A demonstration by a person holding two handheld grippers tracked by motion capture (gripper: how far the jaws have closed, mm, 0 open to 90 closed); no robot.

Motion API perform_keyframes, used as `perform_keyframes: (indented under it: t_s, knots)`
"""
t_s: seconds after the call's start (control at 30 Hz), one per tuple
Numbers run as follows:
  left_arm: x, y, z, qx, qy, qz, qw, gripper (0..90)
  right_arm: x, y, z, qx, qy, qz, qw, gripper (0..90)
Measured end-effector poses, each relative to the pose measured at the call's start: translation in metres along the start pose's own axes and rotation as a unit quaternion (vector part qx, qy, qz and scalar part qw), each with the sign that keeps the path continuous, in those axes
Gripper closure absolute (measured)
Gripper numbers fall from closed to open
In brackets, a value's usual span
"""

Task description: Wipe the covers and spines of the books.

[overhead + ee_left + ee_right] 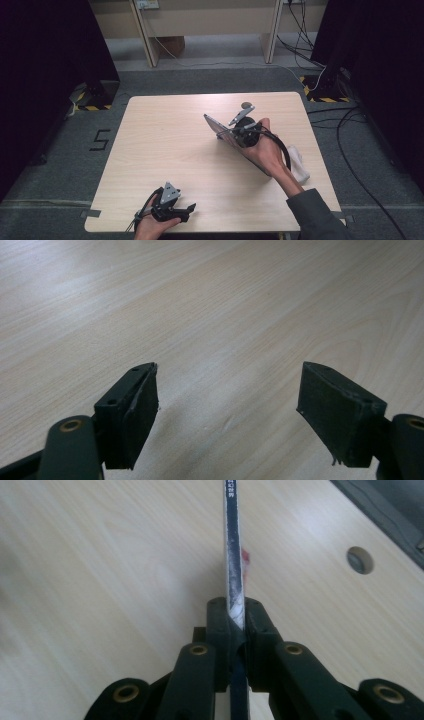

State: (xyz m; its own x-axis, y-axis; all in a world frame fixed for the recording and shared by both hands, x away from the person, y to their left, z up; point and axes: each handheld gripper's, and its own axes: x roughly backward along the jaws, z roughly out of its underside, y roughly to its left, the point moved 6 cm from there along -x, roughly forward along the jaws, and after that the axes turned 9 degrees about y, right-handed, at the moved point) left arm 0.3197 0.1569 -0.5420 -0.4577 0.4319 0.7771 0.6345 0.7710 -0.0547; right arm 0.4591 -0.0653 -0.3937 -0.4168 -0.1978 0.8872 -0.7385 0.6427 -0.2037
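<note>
R gripper (235, 131): jaws clamped tight on a thin flat book, pads pressing both faces; in the right gripper view (236, 615) the book stands edge-on betw. the pads
book (218, 127): thin, dark spine w/ white wear, seen edge-on (233, 545); tilted, held clear of the table, over the mid-right part, nearer the far edge than the near one; whether its far corner touches the top can't be told
R hand (265, 150): wrapped round the gripper body from behind, palm side up-ish, fingers toward far edge; forearm runs diagonally back to the near-right corner, dark sleeve at the elbow end; cable loops over the wrist
L gripper (175, 207): jaws wide apart, nothing betw. them; in the left gripper view (227, 395) bare wood shows betw. the two pads
L hand (152, 225): at the near edge, left of centre, gripping from below/behind; gripper lies low, about level w/ the top, jaws pointing right along the near edge; grey plate on top
table (165, 135): light wood, rounded corners; round hole (360, 560) near the far edge, just beyond the R gripper
white cloth (299, 162): by the right edge, just beside the R forearm, well apart from the book
hands: well apart, L at near edge, R mid-right
</note>
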Motion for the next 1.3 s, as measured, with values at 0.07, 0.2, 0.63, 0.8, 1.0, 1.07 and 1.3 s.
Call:
perform_keyframes:
  t_s: [0.07, 0.2, 0.63, 0.8, 1.0, 1.07, 1.3]
  knots:
    - [0.0, 0.001, 0.0, 0.002, 0.0, -0.001, 1.0, 24.0, -0.003, 0.009, 0.001, -0.002, 0.002, -0.014, 0.9999, 84.0]
    - [0.001, 0.005, 0.0, 0.006, 0.0, 0.0, 1.0, 23.9, -0.011, 0.025, 0.003, 0.006, 0.004, -0.038, 0.9993, 84.0]
    - [0.001, 0.014, 0.001, 0.021, 0.002, -0.01, 0.9997, 23.7, -0.058, 0.078, 0.019, 0.033, 0.015, -0.102, 0.9941, 83.0]
    - [0.001, 0.014, 0.001, 0.021, 0.001, -0.01, 0.9997, 23.7, -0.07, 0.089, 0.027, 0.03, 0.02, -0.12, 0.9921, 82.3]
    - [0.0, 0.014, 0.0, 0.018, 0.003, -0.013, 0.9997, 23.7, -0.076, 0.096, 0.03, 0.031, 0.024, -0.126, 0.9912, 80.1]
    - [0.0, 0.013, 0.0, 0.017, 0.002, -0.012, 0.9998, 23.7, -0.078, 0.098, 0.031, 0.03, 0.023, -0.128, 0.991, 79.3]
    - [0.001, 0.013, 0.0, 0.017, 0.002, -0.013, 0.9998, 23.7, -0.083, 0.103, 0.035, 0.028, 0.023, -0.138, 0.9897, 76.4]
